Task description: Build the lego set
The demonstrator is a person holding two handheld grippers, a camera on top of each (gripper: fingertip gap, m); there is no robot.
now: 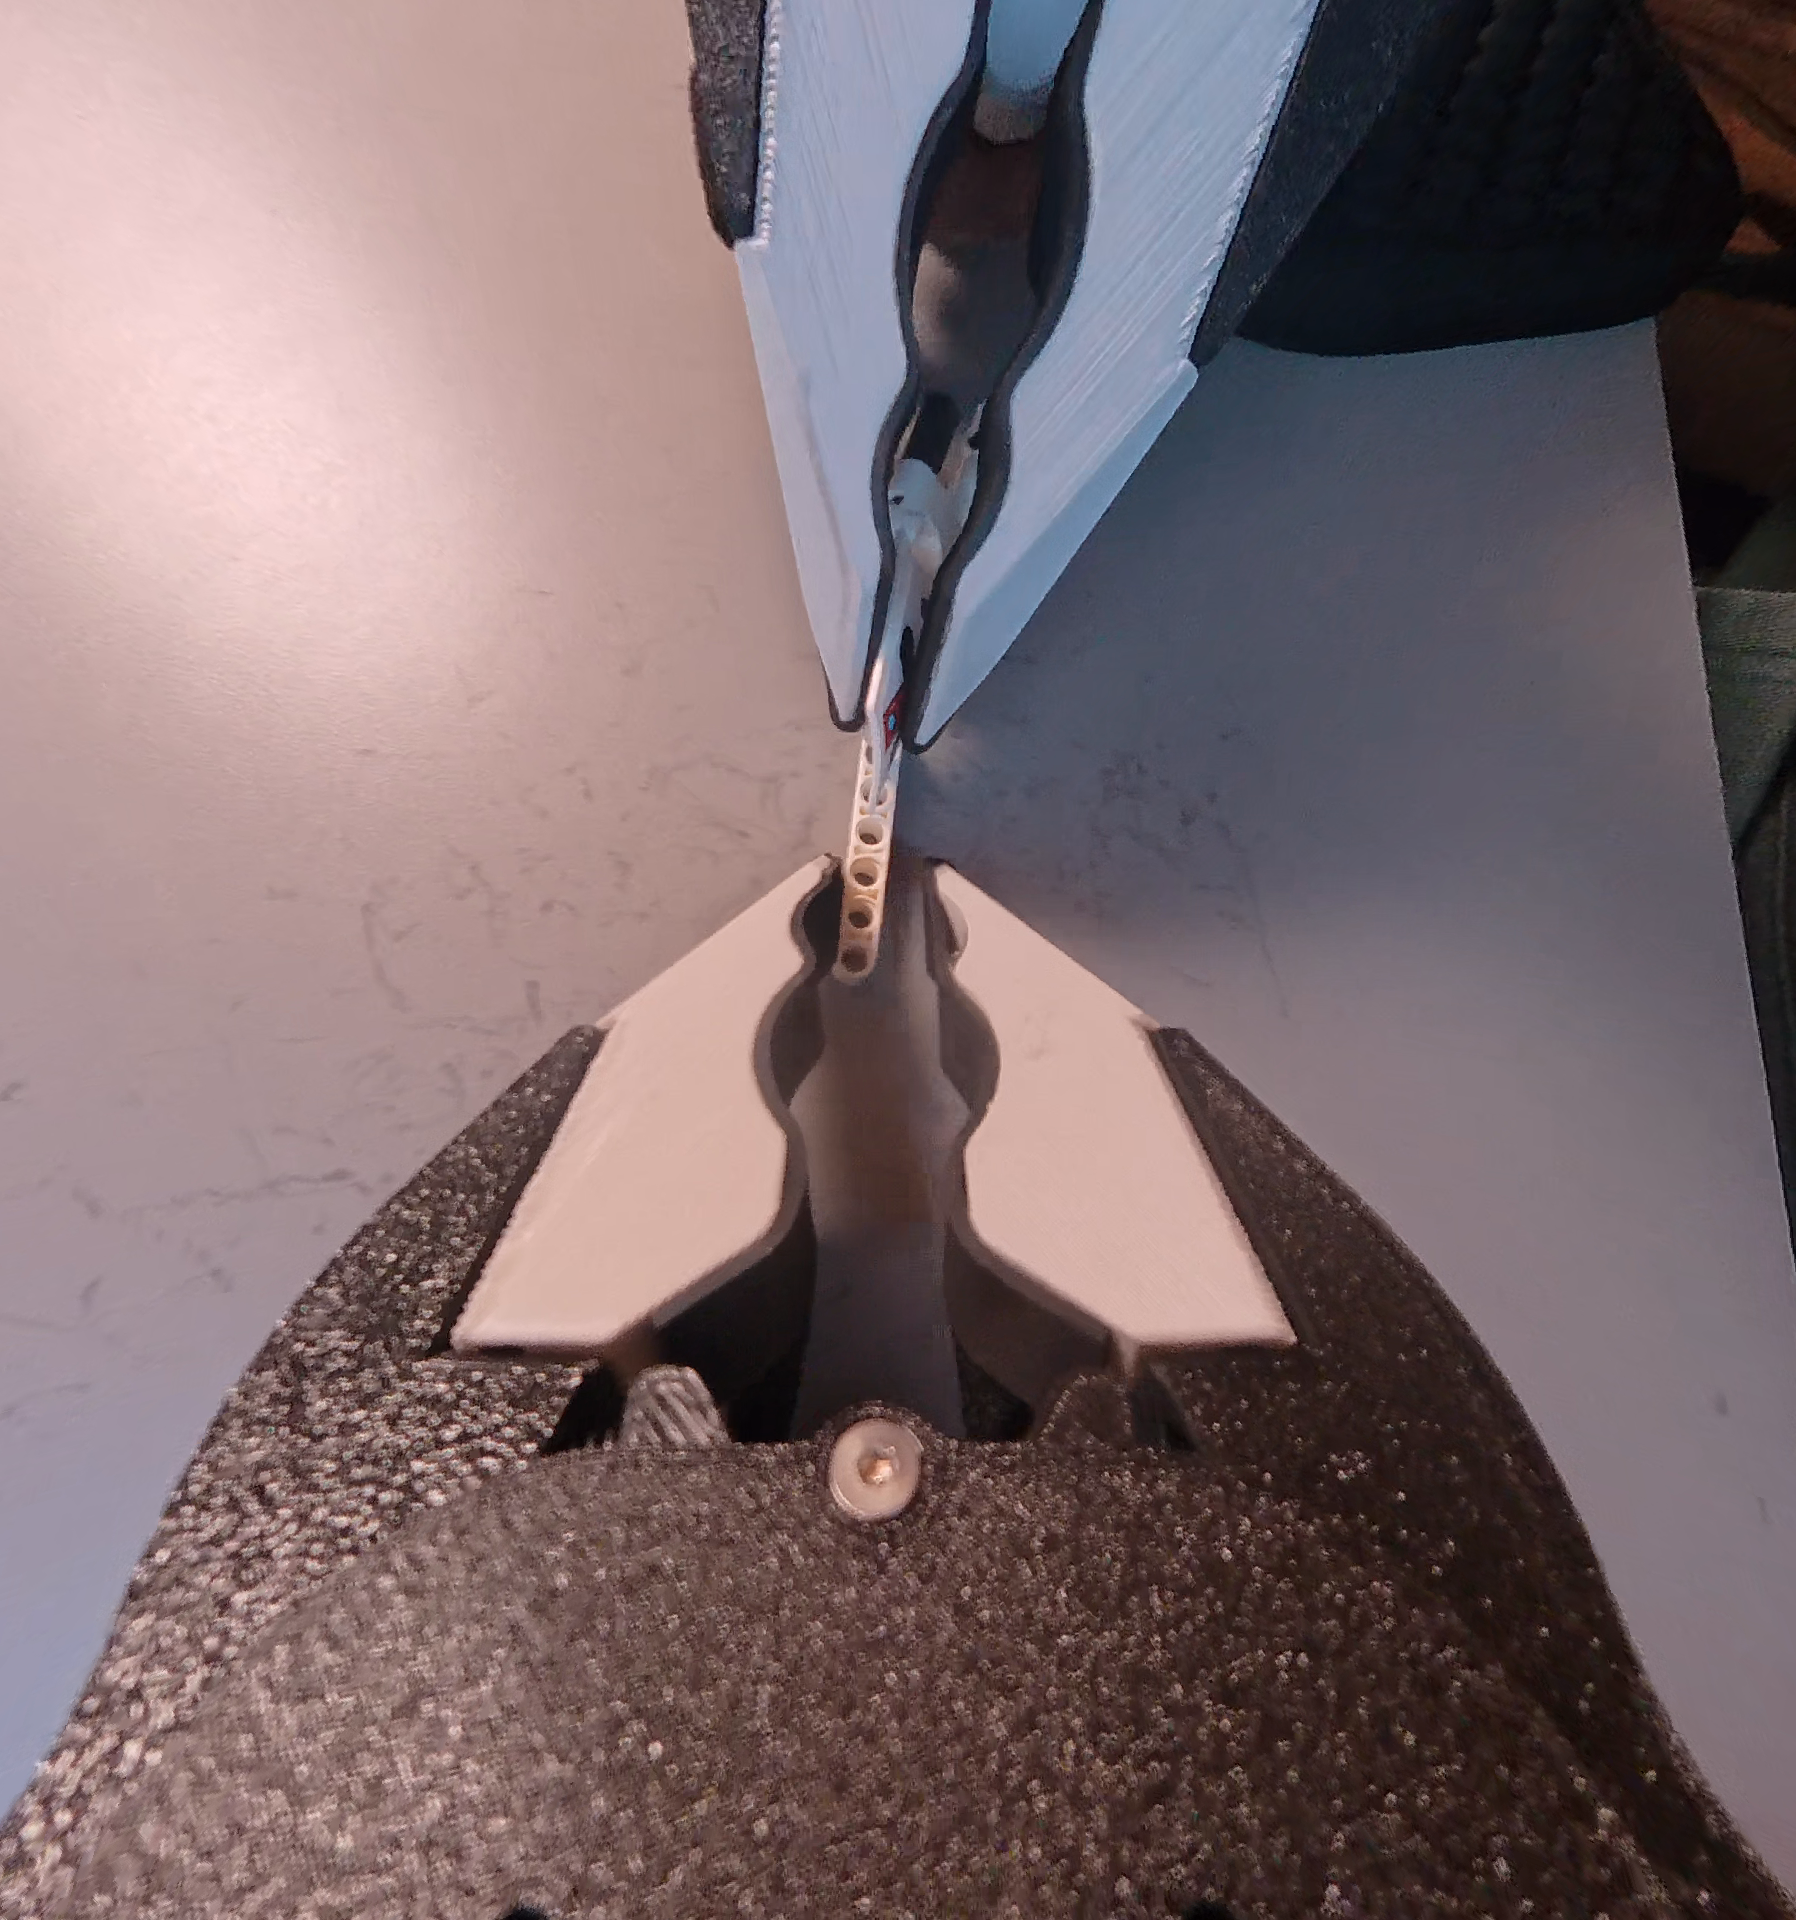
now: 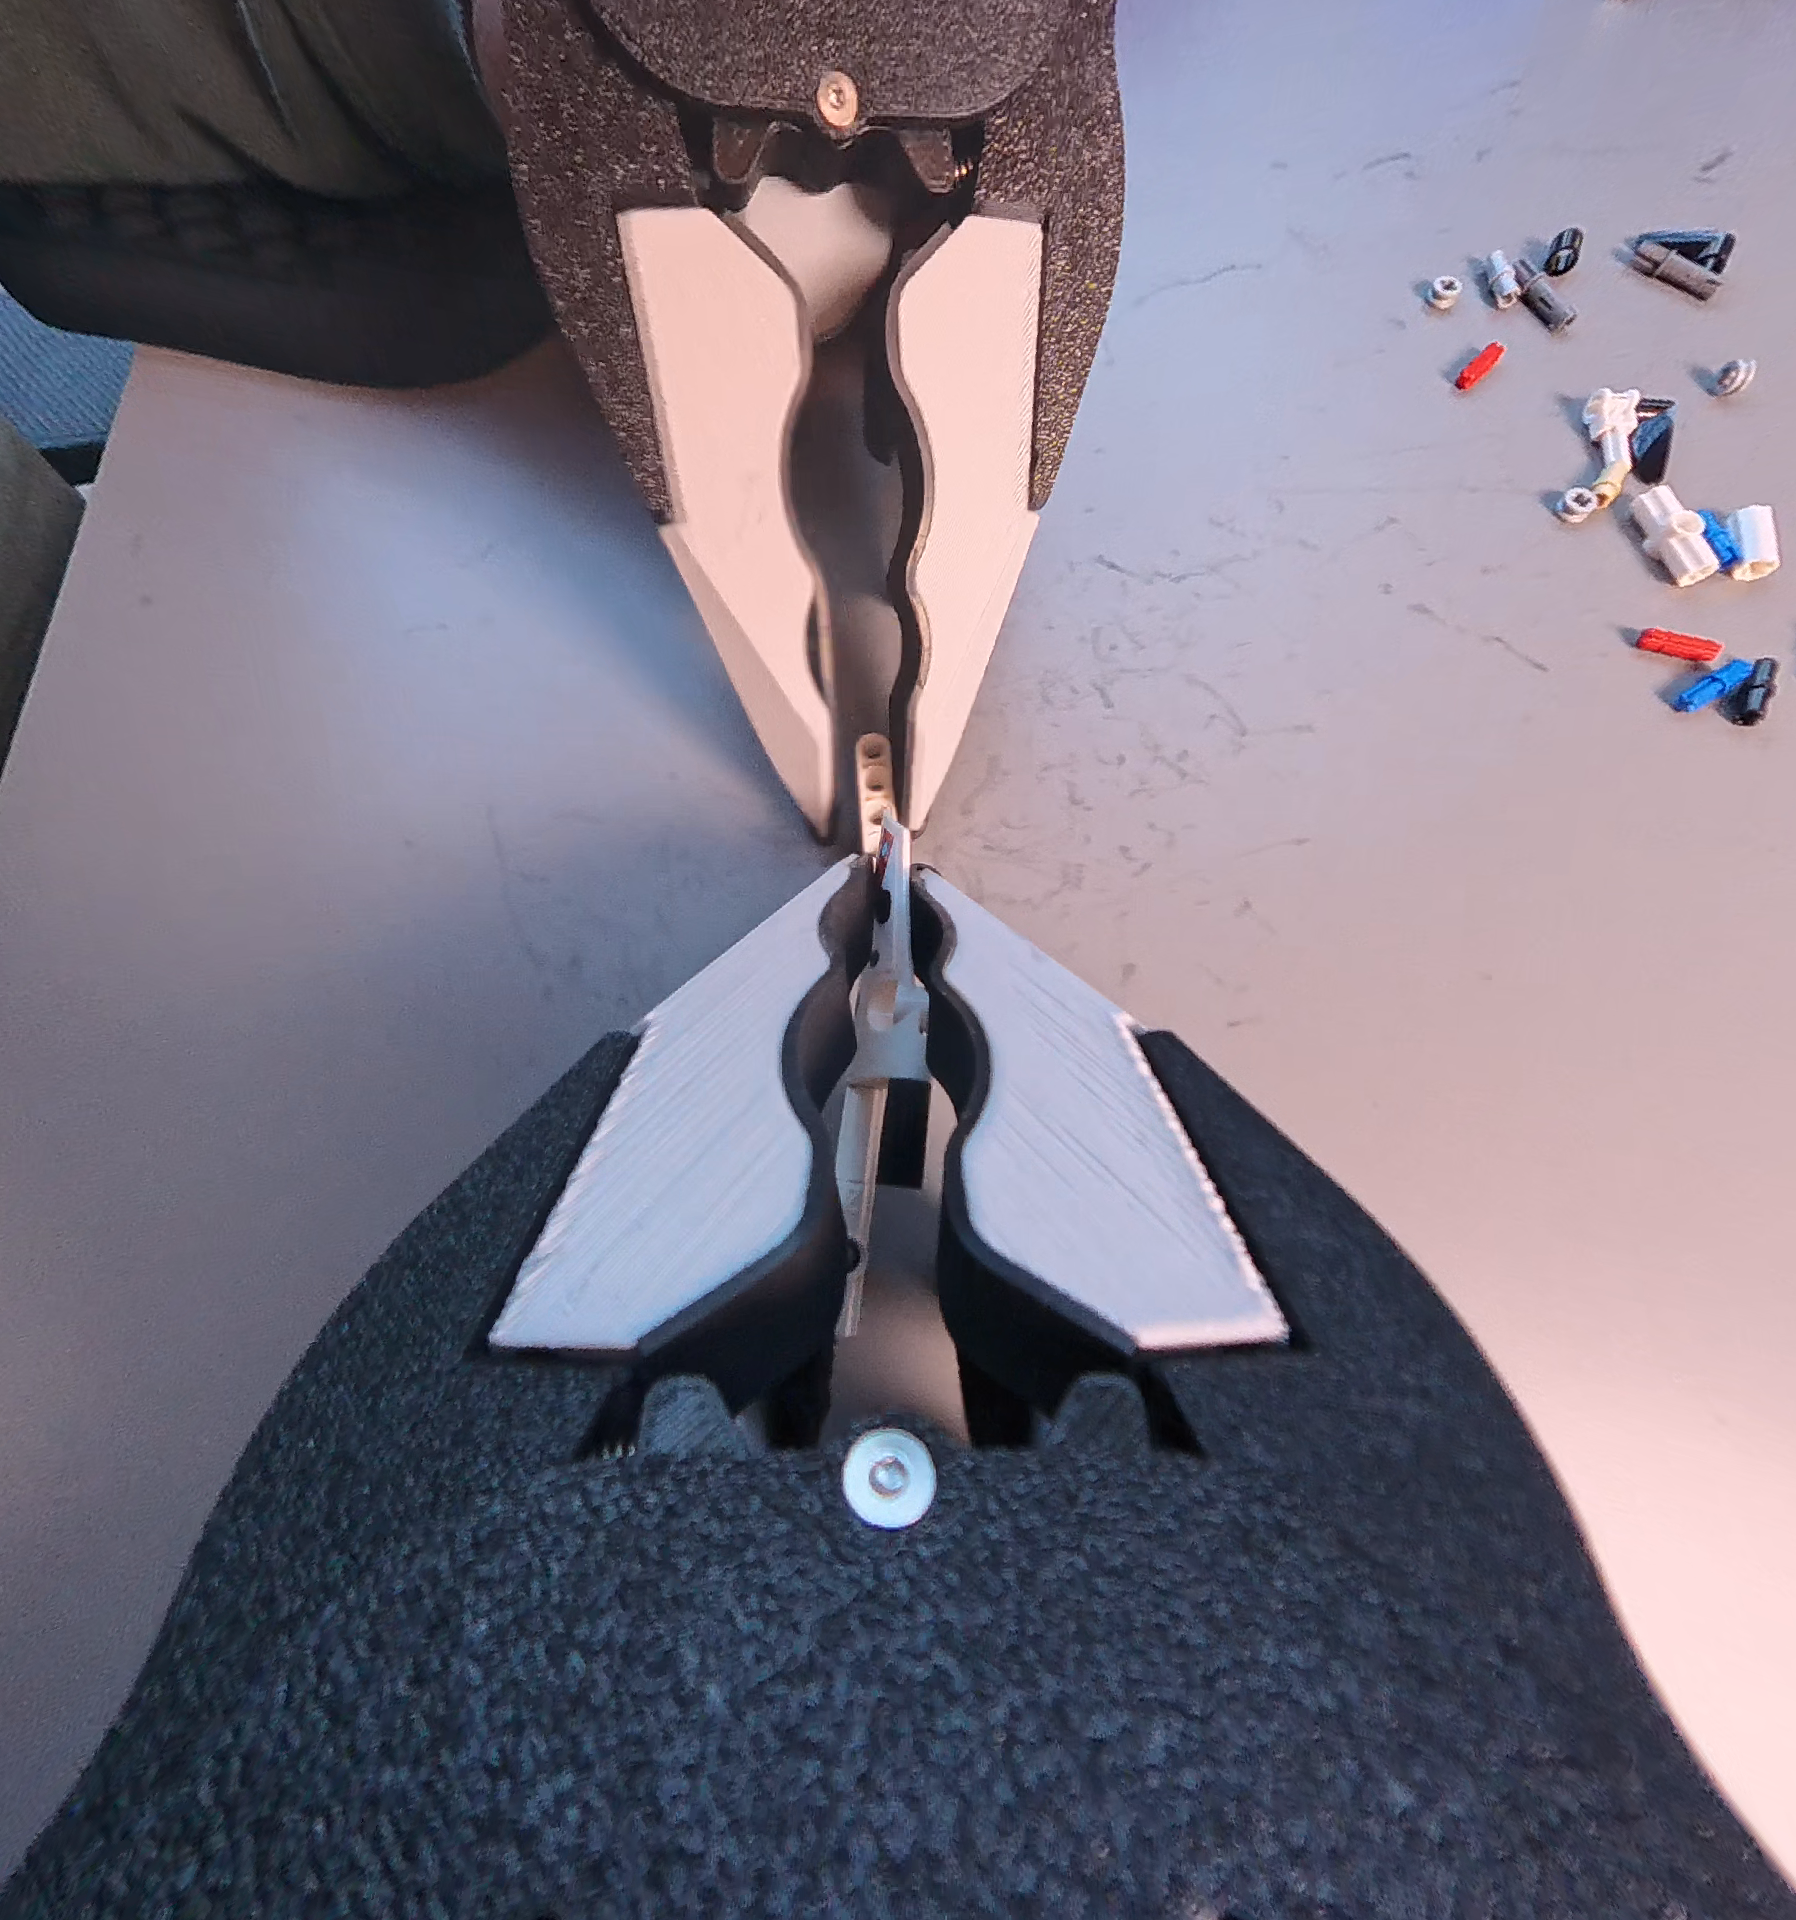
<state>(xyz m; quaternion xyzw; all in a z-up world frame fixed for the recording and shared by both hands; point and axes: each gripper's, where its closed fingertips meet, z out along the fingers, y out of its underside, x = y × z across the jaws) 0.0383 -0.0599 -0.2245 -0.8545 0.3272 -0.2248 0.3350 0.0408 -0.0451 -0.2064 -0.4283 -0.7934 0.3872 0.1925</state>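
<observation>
My right gripper is shut on a white lego assembly that runs back between its fingers. A thin white beam with holes sticks out of its tips. A small red and blue mark shows where the beam leaves them. My left gripper faces the right gripper tip to tip. Its jaws stand a narrow gap apart around the beam's free end. The beam lies against one finger, with space on the other side. In the right wrist view the left gripper comes in from the top around the beam.
Both grippers are over a pale scuffed table. Several loose small lego pieces, grey, black, red and blue, lie at the right. A person's dark sleeve and green clothing sit past the table's edge. My left and right fingertips are right by each other.
</observation>
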